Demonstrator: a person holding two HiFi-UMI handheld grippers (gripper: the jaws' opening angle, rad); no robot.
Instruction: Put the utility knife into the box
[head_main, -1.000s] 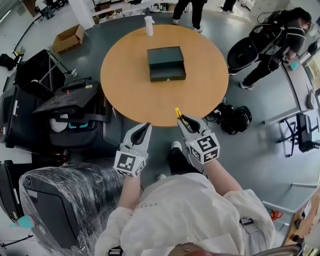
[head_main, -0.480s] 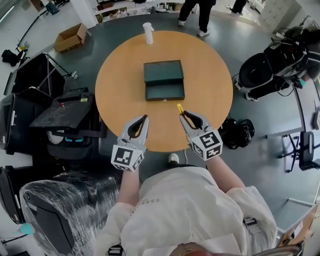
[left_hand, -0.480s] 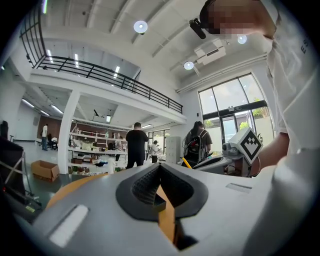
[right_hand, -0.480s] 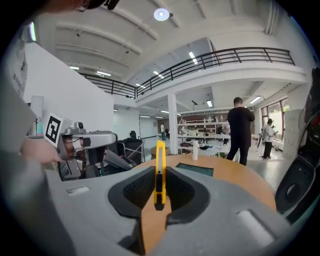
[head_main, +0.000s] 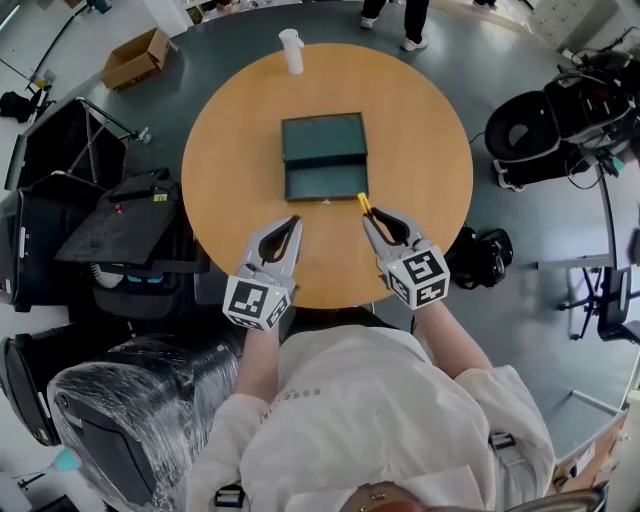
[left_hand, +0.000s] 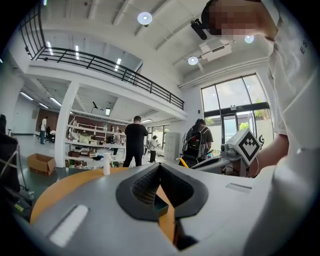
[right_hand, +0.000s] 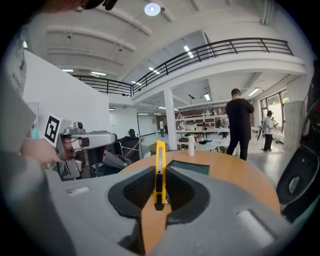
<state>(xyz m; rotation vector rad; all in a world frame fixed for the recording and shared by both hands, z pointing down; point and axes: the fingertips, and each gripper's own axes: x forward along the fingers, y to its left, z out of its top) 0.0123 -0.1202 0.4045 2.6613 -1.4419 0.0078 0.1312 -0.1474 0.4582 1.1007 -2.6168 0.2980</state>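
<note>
Two jaws of the right gripper (head_main: 370, 214) are clamped on the yellow utility knife (head_main: 363, 203), which is pointed toward the far side. The left gripper (head_main: 294, 221) is closed on nothing. The open box (head_main: 323, 155) is set just beyond on the desk (head_main: 420, 120).

Yellow knife (right_hand: 159, 172) edge-on, clamped in right gripper (head_main: 375, 215), tip sticking out. Dark green box (head_main: 323, 157) open, mid-table (head_main: 420, 130).

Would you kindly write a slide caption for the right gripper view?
Right gripper grips a yellow utility knife, pointing toward the green box.
</note>
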